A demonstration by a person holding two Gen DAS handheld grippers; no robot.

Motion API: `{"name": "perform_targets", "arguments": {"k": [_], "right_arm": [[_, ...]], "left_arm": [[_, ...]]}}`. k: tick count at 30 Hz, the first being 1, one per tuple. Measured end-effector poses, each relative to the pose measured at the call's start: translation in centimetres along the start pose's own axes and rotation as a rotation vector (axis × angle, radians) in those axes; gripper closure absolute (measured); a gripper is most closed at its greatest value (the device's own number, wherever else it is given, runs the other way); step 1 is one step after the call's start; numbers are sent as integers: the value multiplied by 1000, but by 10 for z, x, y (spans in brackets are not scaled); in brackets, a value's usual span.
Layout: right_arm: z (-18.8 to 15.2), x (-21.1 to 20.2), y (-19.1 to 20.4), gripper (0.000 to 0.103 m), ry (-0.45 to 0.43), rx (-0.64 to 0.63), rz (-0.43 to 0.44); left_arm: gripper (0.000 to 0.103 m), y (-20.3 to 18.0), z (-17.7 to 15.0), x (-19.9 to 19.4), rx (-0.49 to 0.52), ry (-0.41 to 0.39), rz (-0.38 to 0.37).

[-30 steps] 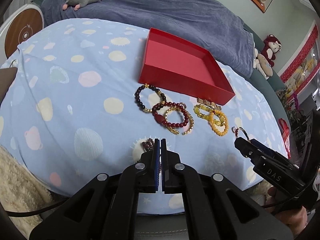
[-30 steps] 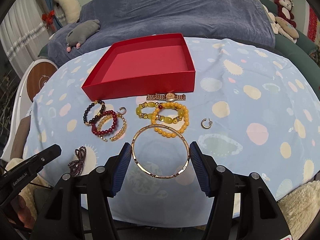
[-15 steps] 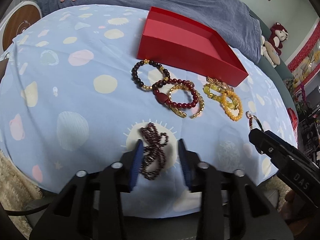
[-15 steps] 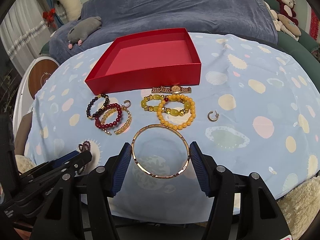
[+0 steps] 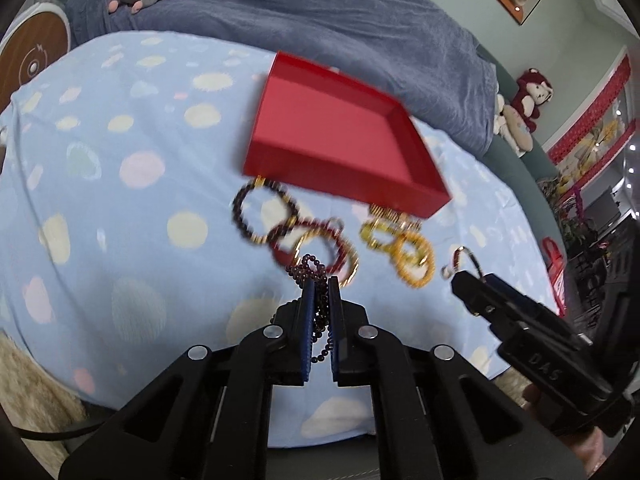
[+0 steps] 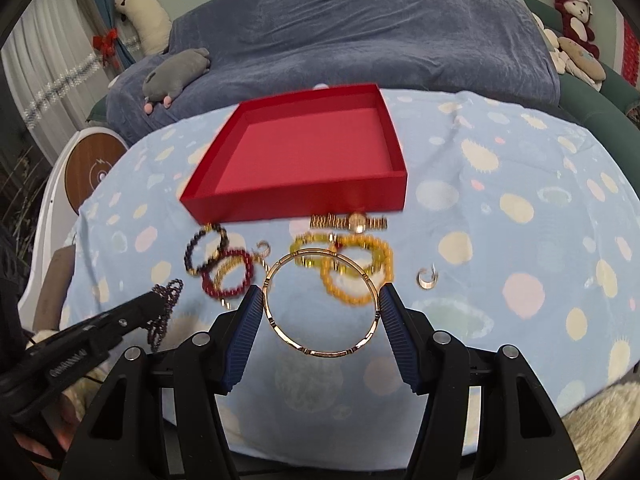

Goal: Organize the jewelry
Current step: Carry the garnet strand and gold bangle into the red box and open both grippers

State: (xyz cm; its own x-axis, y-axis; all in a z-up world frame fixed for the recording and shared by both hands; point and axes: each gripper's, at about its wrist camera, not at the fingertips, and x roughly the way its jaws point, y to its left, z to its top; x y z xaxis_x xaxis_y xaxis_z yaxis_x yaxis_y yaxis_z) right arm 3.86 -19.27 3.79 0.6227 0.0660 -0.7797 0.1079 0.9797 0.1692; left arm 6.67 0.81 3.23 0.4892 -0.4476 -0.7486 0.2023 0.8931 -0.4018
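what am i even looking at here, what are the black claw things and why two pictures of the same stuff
The black claws are hand-held grippers, one per hand of a person; no robot is involved. Each carries a fisheye camera looking along its fingers, hence two views of one scene.

In the left wrist view, the left gripper is pinched on a dark bead strand. In the right wrist view, the right gripper holds a thin gold bangle between its blue pads.

On the spotted blue cloth sit an empty red tray, several beaded bracelets, a gold watch and a small hoop earring.
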Motion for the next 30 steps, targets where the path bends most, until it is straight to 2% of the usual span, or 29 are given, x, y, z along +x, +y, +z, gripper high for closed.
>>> {"name": "perform_targets", "arguments": {"k": [6,10,14,21,28,29,30], "right_arm": [[60,12,-7,45,-67,-16,13],[105,38,-13,45,-78,-14,38],[143,74,-18,45,-66,-12,55],[194,149,-14,45,-5,-50,40],[213,197,-17,45,61,-53,9],[214,199,-17,45,59,-55,-3],[215,200,-18,44,52,-59,-13]], "left_arm": [[97,-20,74,5,39,-80,-28],[97,-24,122,33,48,-105,-13],[97,-25,162,71,37,-94,-8],[97,-23,212,139,63,-47,33],[96,-14,236,187,52,-3,53],[94,-13,237,188,47,-14,64],[80,-12,236,189,40,-18,73]]}}
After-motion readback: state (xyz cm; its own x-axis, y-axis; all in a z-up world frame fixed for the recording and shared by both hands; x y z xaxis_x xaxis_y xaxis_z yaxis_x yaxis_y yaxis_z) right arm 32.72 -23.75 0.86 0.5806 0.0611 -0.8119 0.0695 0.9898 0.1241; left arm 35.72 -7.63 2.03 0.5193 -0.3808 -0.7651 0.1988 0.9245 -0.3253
